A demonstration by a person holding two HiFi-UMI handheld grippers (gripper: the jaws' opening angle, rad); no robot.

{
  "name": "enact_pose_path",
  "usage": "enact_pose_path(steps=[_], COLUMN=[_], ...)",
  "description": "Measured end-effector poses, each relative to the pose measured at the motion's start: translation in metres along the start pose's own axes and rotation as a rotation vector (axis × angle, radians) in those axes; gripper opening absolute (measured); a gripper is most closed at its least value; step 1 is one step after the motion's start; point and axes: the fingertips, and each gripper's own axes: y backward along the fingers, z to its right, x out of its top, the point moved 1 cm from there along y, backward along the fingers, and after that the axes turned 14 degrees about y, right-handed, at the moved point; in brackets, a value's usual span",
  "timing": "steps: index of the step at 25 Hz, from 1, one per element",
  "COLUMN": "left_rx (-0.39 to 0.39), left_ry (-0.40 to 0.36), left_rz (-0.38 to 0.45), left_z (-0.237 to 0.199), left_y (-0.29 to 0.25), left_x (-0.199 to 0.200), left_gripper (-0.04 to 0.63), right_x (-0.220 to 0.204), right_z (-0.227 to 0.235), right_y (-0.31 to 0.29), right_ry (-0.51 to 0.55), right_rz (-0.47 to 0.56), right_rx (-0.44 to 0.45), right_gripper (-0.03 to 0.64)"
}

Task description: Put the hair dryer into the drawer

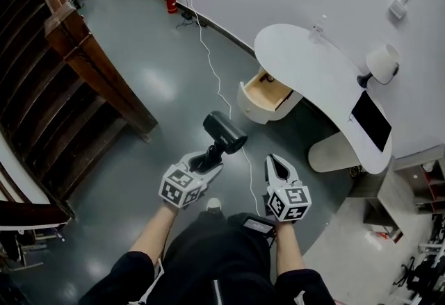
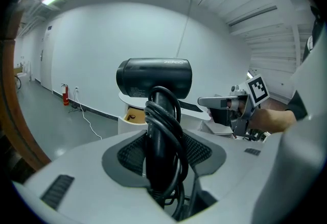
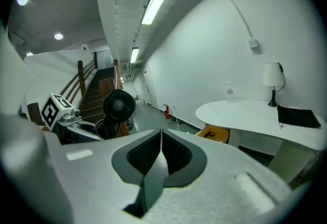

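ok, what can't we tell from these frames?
- Drawer: its back lies under the desk top in the head view. The dark item inside is too small to name in both gripper views.
- Hair dryer cord: its plug end drops out of sight at the left gripper view's bottom edge.

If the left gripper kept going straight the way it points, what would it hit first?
Probably the open drawer under the white desk: the left gripper, shut on the hair dryer, points roughly at it across the floor, though depth is hard to judge.
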Motion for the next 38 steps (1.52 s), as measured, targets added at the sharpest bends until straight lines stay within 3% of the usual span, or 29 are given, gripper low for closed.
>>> enact_pose_path(steps=[11,19,25,33,38], left_rx=[-0.055,-0.113,-0.105,-0.089,-0.075], left_ry=[-0.02,-0.054,-0.099,-0.051,-0.003], left_rz=[-0.053,-0.084,-0.108,-0.098,-0.112], left_z=[-0.009,0.0,-0.012,-0.027,-0.036], left_y=[-0.033,-0.083,-0.135,-0.201,-0.225], left_x=[0.012,0.041,0.079,0.134,0.143], left_gripper=[0.21,0.21,0.21,0.21,0.21], right_x=[0.001,-0.002,0.01,0.035,0.044], right_z=[0.026,0.079,0.137,0.206,0.233], right_y=[-0.015,-0.035,-0.069,-0.122,-0.144], right_ry=[-0.002,-0.035,-0.047,-0.055,-0.059], right_rz=[-0.007,0.005,0.02,0.023,0.024], right_rx=[-0.049,-0.086,-0.099,-0.056,-0.026], right_gripper=[0.005,0.006,0.005,0.005,0.005])
